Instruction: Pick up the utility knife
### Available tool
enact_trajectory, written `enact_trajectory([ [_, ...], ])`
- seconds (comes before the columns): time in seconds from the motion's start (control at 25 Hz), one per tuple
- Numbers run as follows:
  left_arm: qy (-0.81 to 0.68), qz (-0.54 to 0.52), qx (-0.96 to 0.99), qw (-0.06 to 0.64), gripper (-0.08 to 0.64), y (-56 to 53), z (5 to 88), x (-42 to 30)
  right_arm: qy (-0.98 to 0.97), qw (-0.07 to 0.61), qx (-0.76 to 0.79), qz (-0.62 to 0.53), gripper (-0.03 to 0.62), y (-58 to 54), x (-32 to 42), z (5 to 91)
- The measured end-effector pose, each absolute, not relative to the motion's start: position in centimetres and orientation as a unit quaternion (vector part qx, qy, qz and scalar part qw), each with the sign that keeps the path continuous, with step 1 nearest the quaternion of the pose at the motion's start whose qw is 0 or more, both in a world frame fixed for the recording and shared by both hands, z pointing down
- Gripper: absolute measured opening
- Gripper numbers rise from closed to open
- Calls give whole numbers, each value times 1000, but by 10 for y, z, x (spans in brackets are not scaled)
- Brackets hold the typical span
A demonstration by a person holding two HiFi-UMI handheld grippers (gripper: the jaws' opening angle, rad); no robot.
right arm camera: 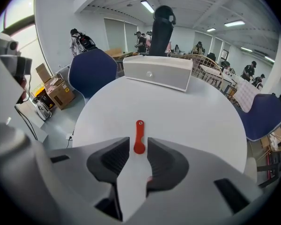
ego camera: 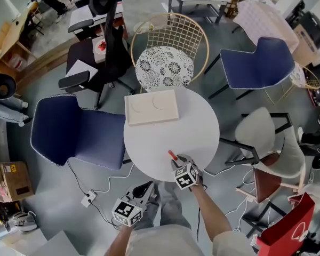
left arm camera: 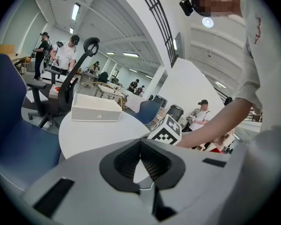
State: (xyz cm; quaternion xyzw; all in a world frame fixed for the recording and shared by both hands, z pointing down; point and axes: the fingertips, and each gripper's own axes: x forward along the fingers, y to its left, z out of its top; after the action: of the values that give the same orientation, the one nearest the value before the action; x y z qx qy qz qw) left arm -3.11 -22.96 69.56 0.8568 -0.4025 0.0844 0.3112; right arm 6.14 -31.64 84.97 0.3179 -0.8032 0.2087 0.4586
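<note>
The utility knife (ego camera: 173, 155) is slim and red and lies flat on the round white table (ego camera: 194, 129) near its front edge. In the right gripper view the utility knife (right arm camera: 139, 134) points away from me, and its near end sits between the jaws. My right gripper (ego camera: 177, 163) hangs over it, tilted steeply down and open; the pads stand to either side of the handle without pressing on it. My left gripper (ego camera: 148, 187) is held lower, off the table's front left edge. In its own view the left gripper (left arm camera: 140, 145) has its pads meeting at the tips with nothing between them.
A flat white box (ego camera: 151, 106) lies at the table's far side. Chairs ring the table: a blue one (ego camera: 69, 132) at left, a wire one with a patterned cushion (ego camera: 165, 65) behind, a white one (ego camera: 266, 137) at right. A power strip (ego camera: 89, 198) and cables lie on the floor.
</note>
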Motion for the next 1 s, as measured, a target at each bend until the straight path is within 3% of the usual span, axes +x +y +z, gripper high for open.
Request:
enact_trajectory([
  [1.0, -406, 83, 856, 310, 12, -231, 695, -36, -805, 451, 332, 194, 83, -320, 63, 846],
])
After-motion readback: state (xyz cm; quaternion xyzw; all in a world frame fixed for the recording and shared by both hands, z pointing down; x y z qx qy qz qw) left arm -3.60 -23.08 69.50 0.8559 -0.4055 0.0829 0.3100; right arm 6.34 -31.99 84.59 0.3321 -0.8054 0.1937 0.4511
